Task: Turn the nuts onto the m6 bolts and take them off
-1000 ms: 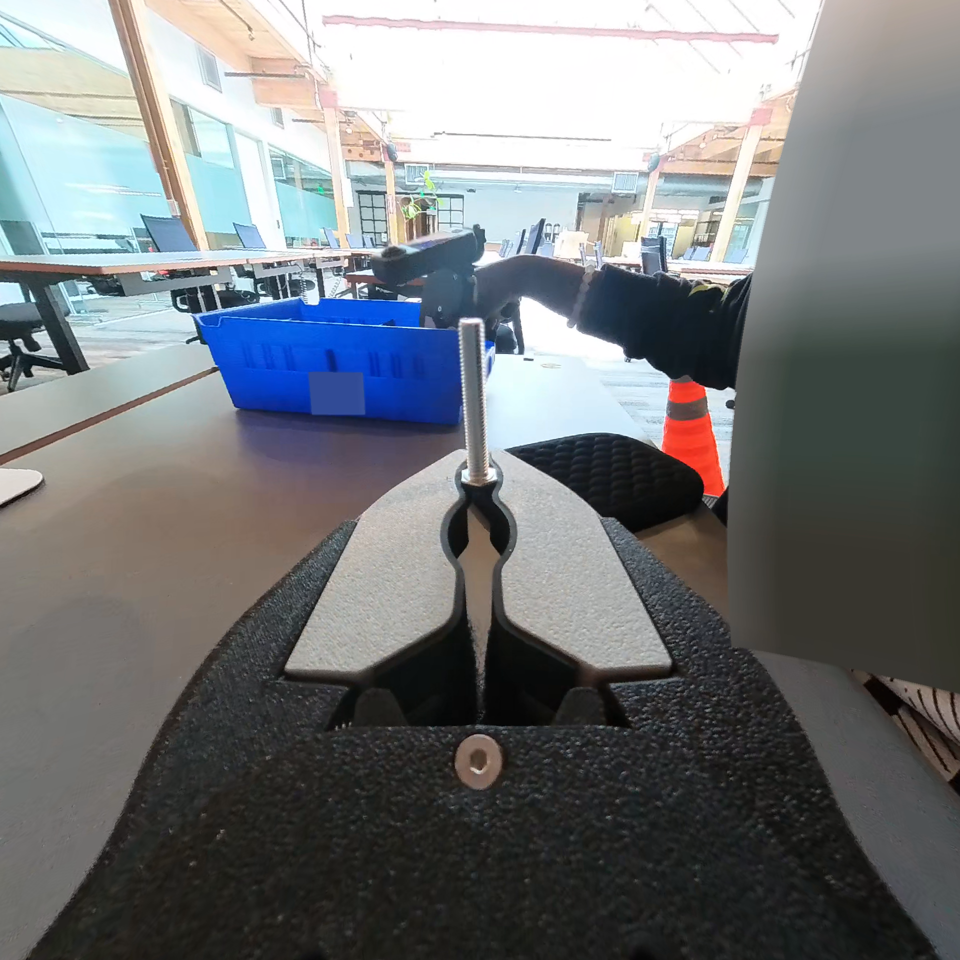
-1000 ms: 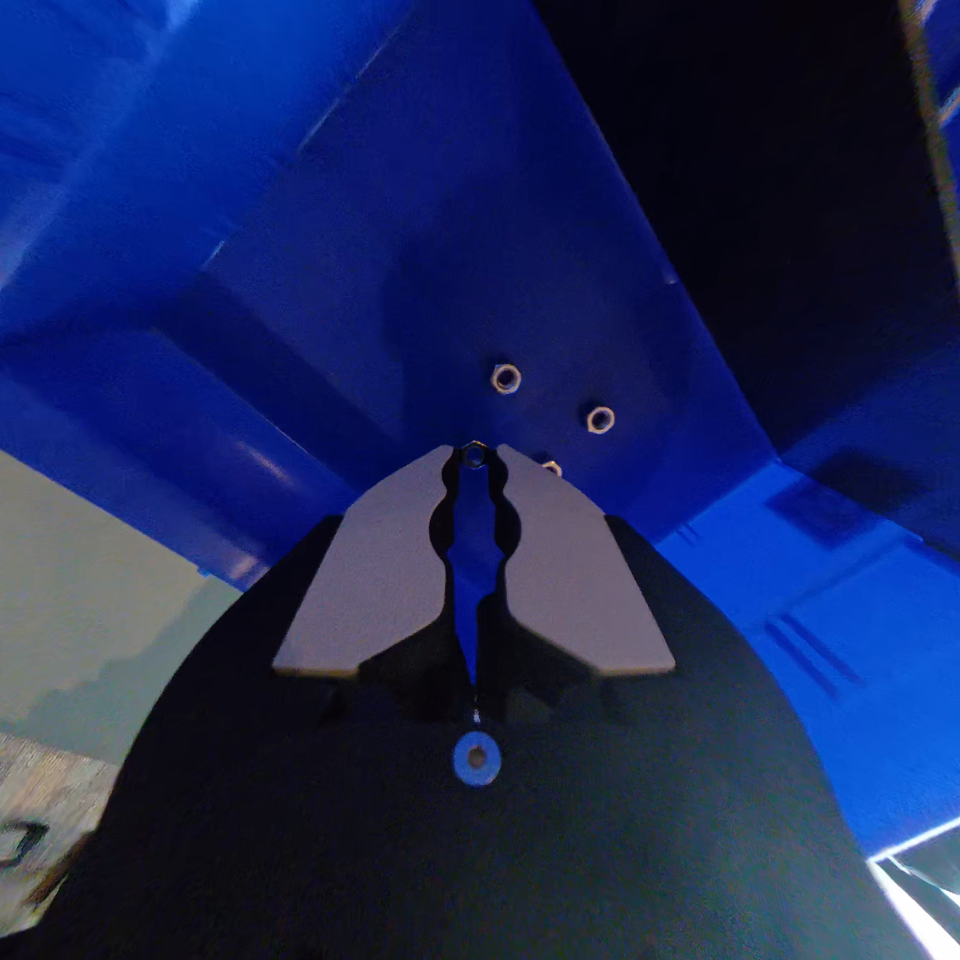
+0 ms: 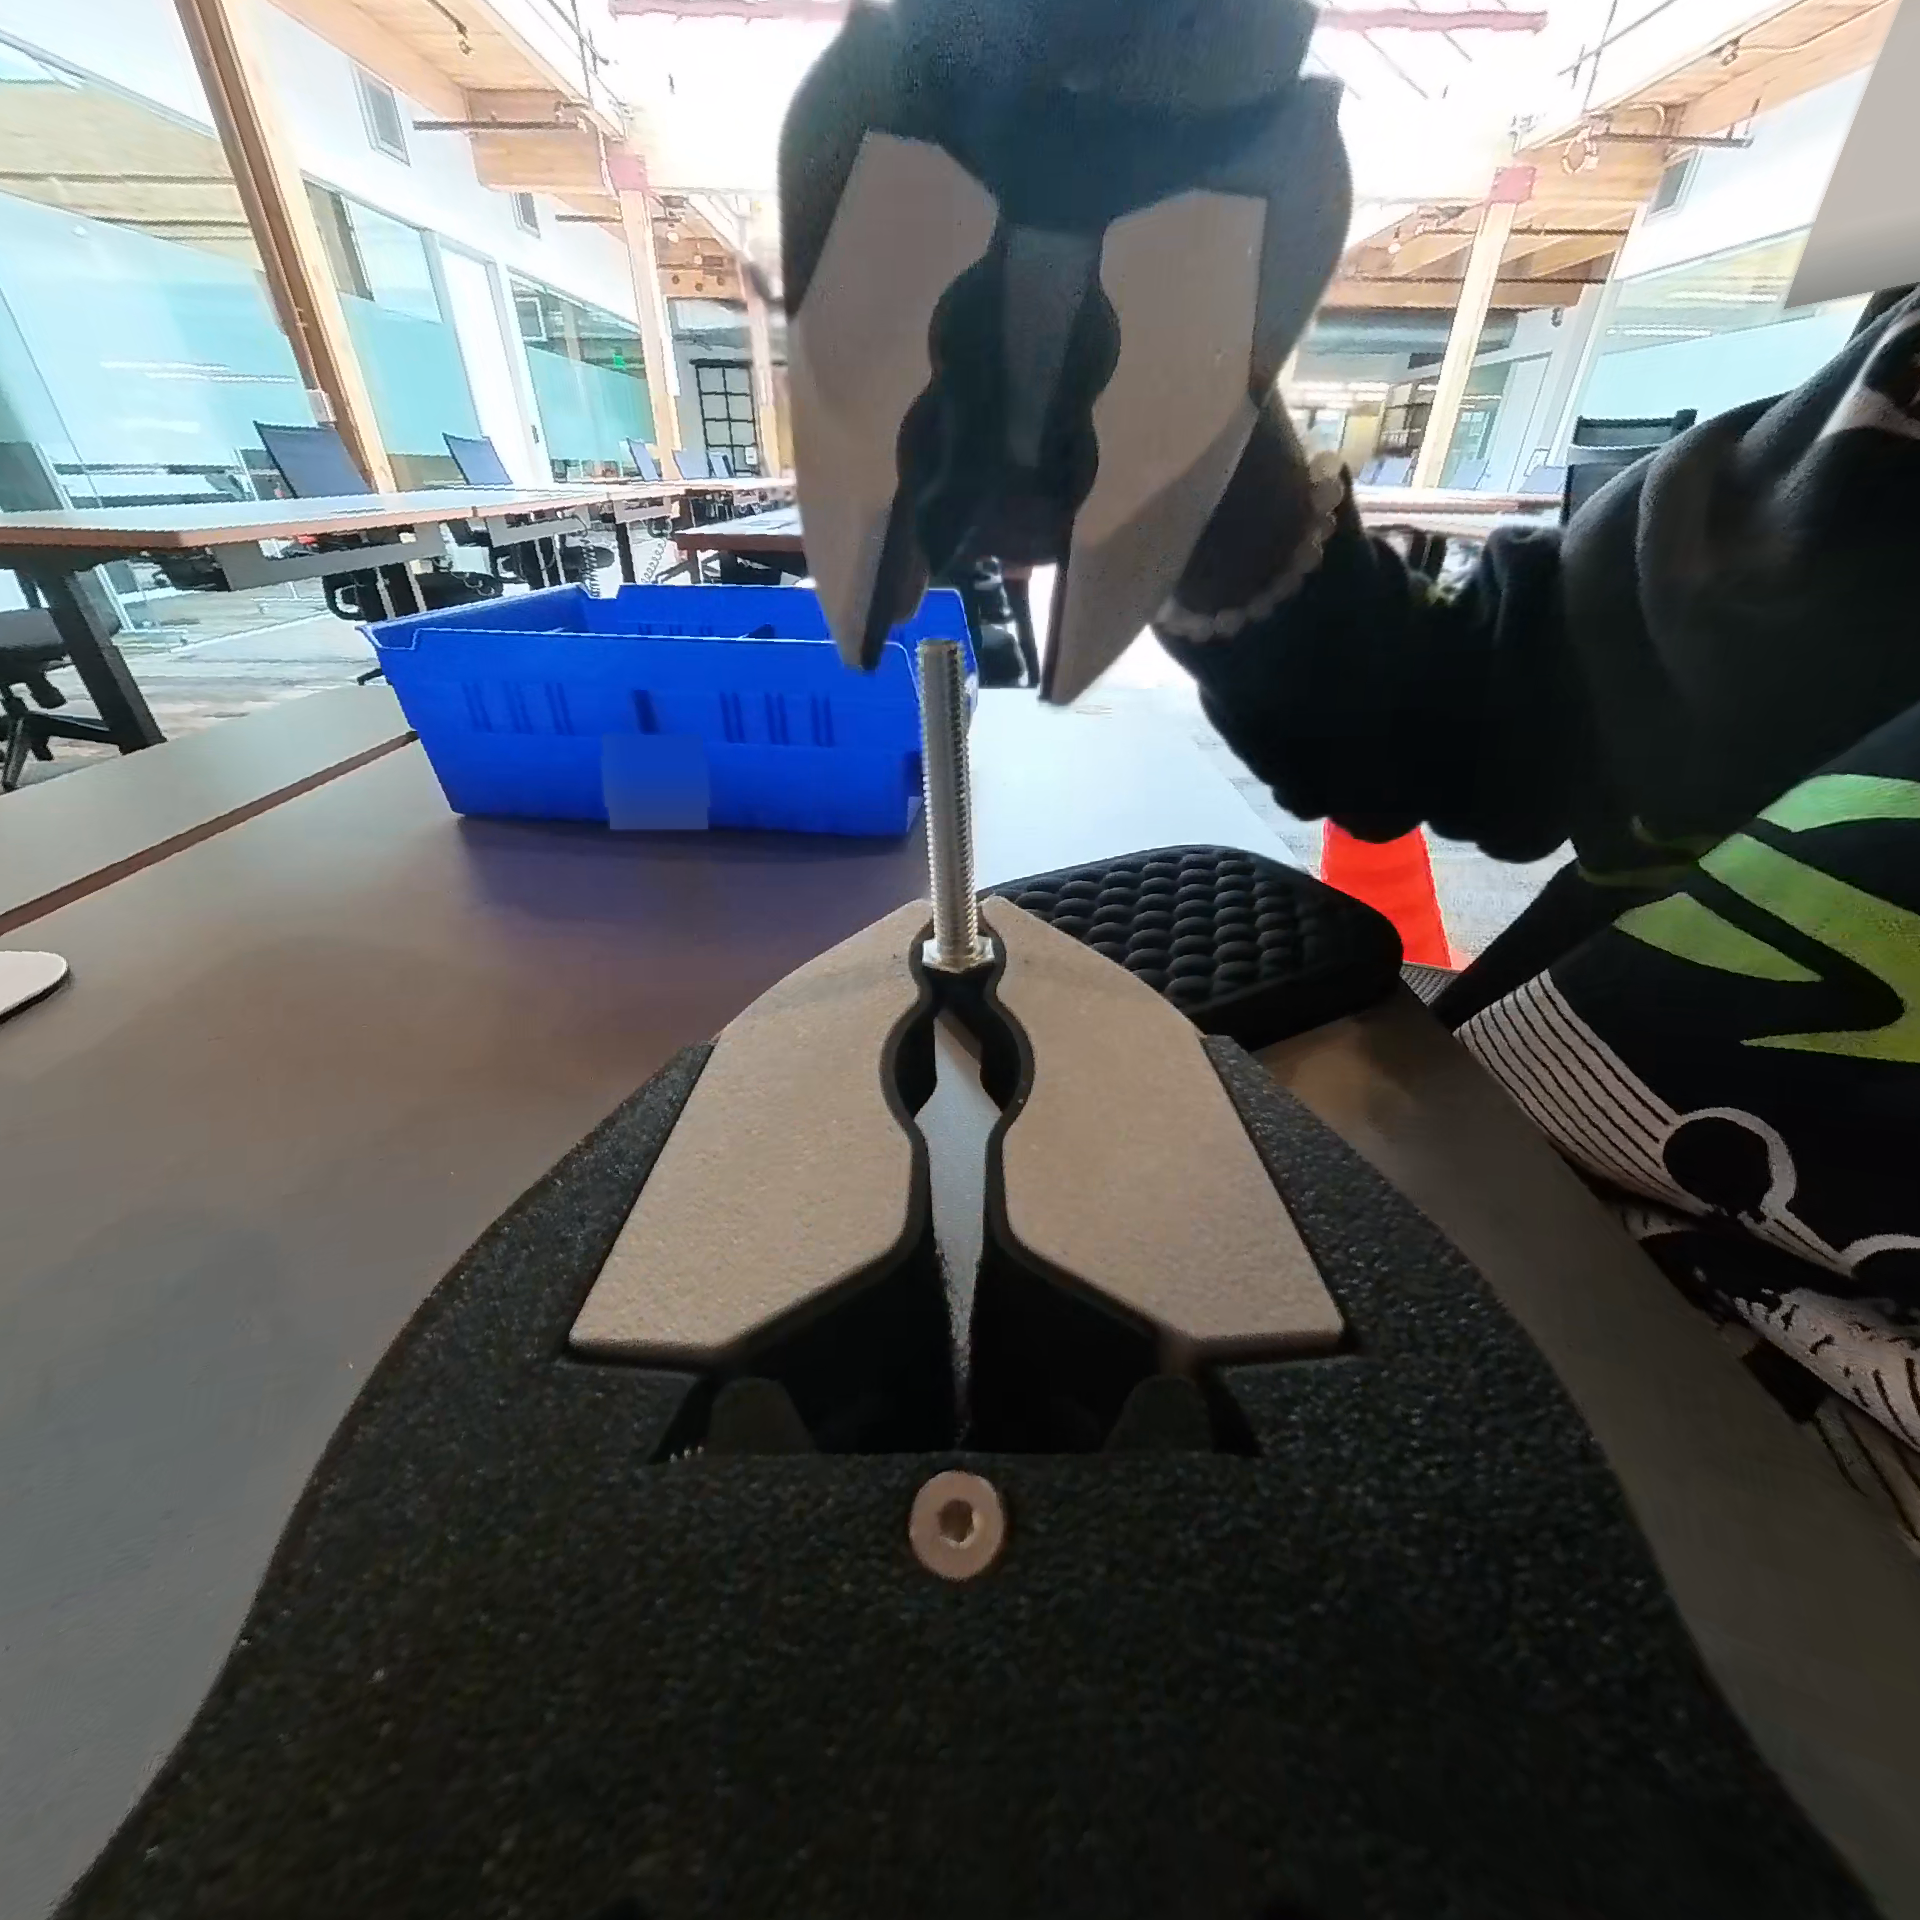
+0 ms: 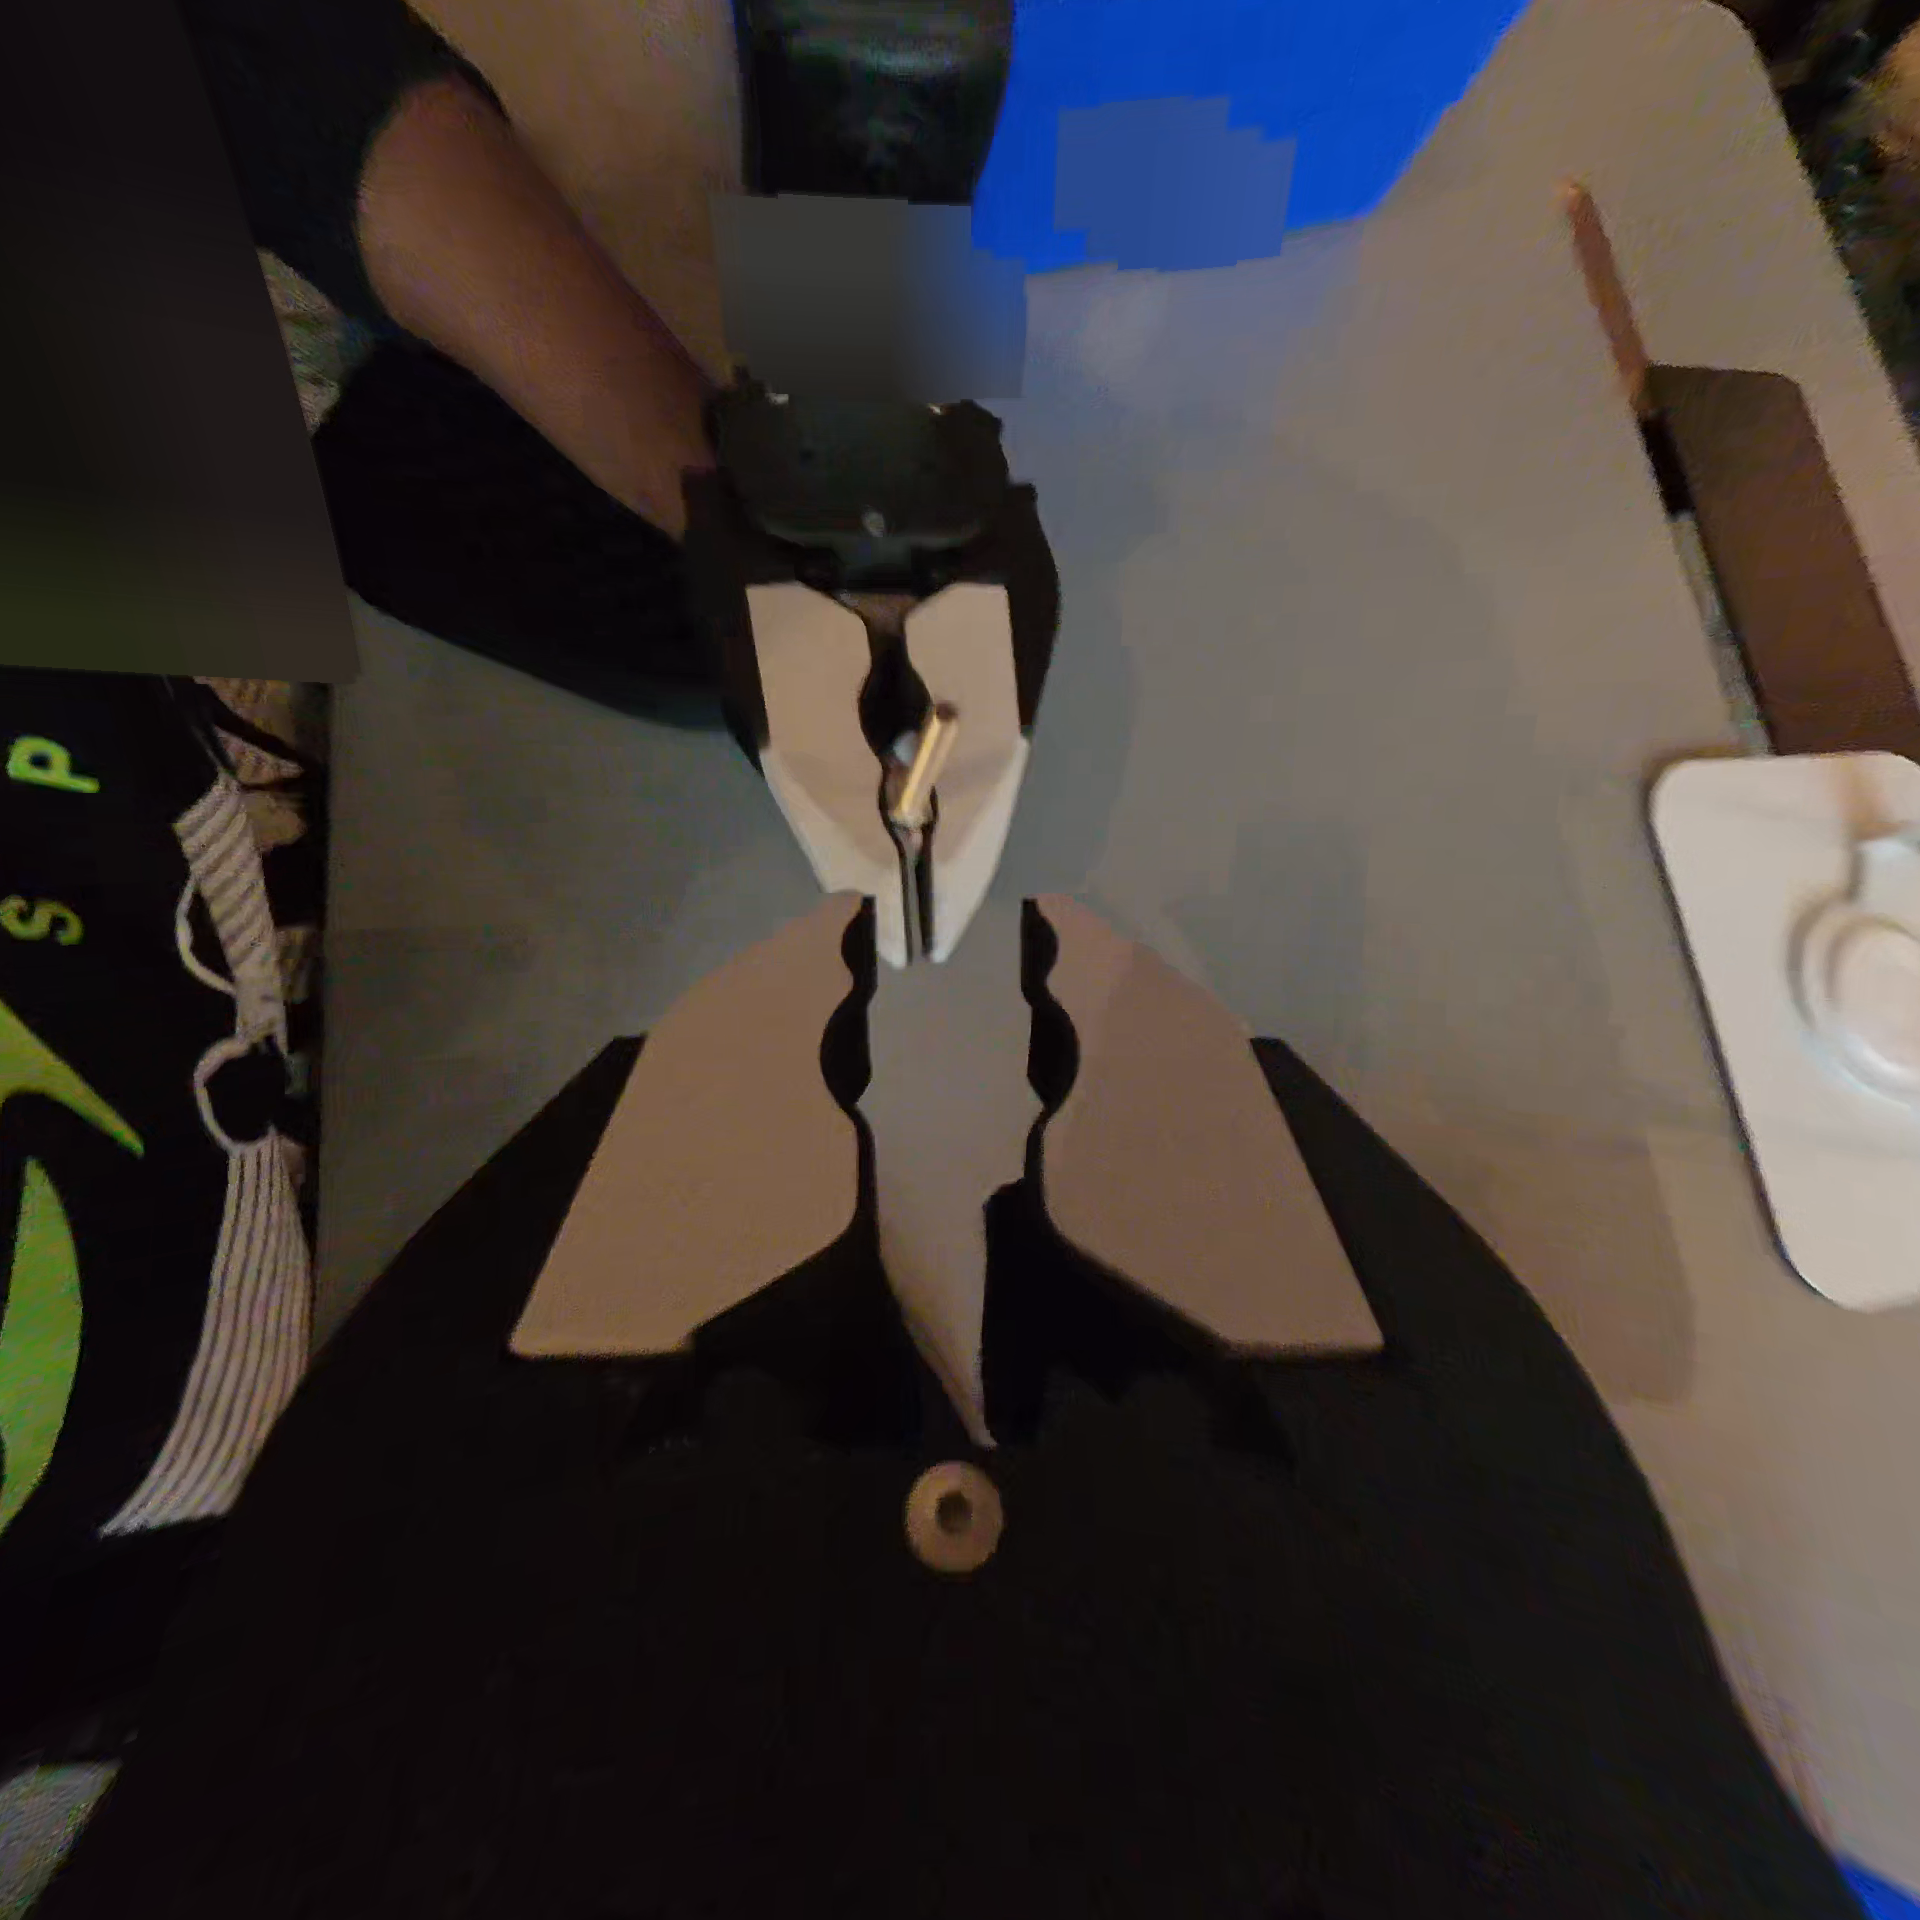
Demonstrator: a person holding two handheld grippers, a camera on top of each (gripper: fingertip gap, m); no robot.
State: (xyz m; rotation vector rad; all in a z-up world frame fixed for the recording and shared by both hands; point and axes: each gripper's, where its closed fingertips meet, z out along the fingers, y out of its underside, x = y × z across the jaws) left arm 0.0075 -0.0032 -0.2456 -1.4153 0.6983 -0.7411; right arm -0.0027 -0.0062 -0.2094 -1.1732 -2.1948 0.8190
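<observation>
My left gripper [image 3: 958, 920] is shut on the hex head of a silver threaded bolt [image 3: 948, 800] and holds it upright over the dark table [image 3: 312, 1039]. The thread is bare. My right gripper [image 3: 961, 670] hangs point-down just above the bolt's tip, jaws open, with nothing between its fingertips. In the right wrist view my right gripper [image 4: 945, 914] is open, and bare table shows between its fingers. Just beyond it are the left gripper [image 4: 912, 951] and the bolt [image 4: 923, 764].
A blue bin [image 3: 665, 727] stands on the table behind the bolt and also shows in the right wrist view [image 4: 1195, 104]. A black mesh pad [image 3: 1195, 935] and an orange cone [image 3: 1382, 894] are at the right. A white flat object [image 4: 1818, 1039] lies on the table. Some 4 centimetres of space lies between my two pairs of fingers.
My right gripper was shut on a nut inside the blue bin. It has opened, no nut shows in it now, and it has moved out to above the bolt's tip. The left grasp is unchanged.
</observation>
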